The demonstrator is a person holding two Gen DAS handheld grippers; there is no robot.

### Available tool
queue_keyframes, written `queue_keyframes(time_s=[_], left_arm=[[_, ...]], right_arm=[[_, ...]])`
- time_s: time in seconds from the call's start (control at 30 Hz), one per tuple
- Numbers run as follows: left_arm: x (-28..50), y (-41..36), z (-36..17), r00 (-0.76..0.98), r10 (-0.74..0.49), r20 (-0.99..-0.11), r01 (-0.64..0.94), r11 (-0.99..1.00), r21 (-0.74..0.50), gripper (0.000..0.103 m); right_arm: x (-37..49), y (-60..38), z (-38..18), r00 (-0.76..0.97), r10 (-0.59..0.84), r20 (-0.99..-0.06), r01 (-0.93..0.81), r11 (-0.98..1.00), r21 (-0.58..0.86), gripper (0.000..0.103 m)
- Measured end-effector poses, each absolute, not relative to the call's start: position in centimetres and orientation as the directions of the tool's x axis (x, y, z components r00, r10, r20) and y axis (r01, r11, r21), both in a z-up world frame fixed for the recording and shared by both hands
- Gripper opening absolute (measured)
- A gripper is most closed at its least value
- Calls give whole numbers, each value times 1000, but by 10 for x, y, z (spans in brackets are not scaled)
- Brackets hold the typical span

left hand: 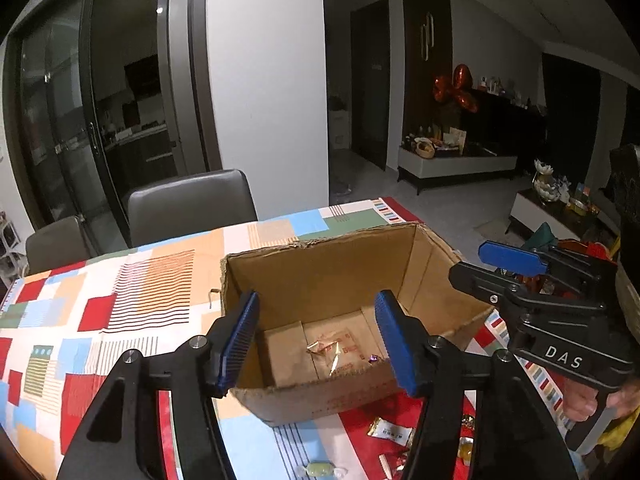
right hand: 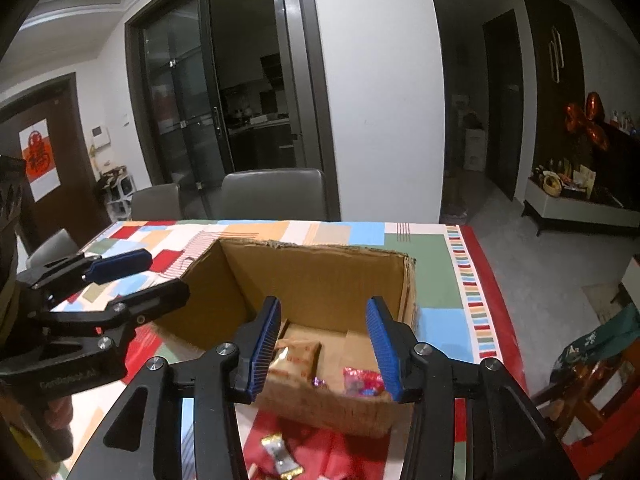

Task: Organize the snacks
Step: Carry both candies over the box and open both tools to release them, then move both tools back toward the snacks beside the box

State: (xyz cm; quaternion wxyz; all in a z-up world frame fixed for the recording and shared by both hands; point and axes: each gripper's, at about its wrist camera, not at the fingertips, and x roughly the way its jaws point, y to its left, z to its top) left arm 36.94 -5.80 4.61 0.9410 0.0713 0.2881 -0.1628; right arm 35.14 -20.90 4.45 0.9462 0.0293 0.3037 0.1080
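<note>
So far only a few snacks lie in the open cardboard box point(left hand: 320, 272): a gold-wrapped candy point(left hand: 323, 347) and a small purple candy point(left hand: 373, 358) on its floor, and, in the right wrist view, a red patterned packet point(right hand: 362, 385) against its near wall. More are left on the patchwork tablecloth point(left hand: 132, 280) just in front of the box, among them a white-and-gold wrapped bar point(left hand: 390, 433) and a pale green candy point(left hand: 320, 469), so I judge the sorting is at an early stage. The left gripper point(left hand: 318, 344) hangs above the box's near edge with its blue pads apart and nothing between them; the right gripper point(right hand: 325, 344) does likewise, also empty. The right gripper's body reads "DAS"; print on the box floor is too blurred to read.
</note>
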Motion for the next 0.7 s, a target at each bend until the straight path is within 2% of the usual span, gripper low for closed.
queue_keyframes(time_s=[0.33,0.7], left_arm=[[322,-58,58,815,-299,-497,382,921,73,59],[286,-61,55,815,-331,-476,434,893,121,59]], right_arm=[[312,-211,56,807,226,-546,-196,974,114,46],[274,-217,57,827,191,-529,-167,981,95,46]])
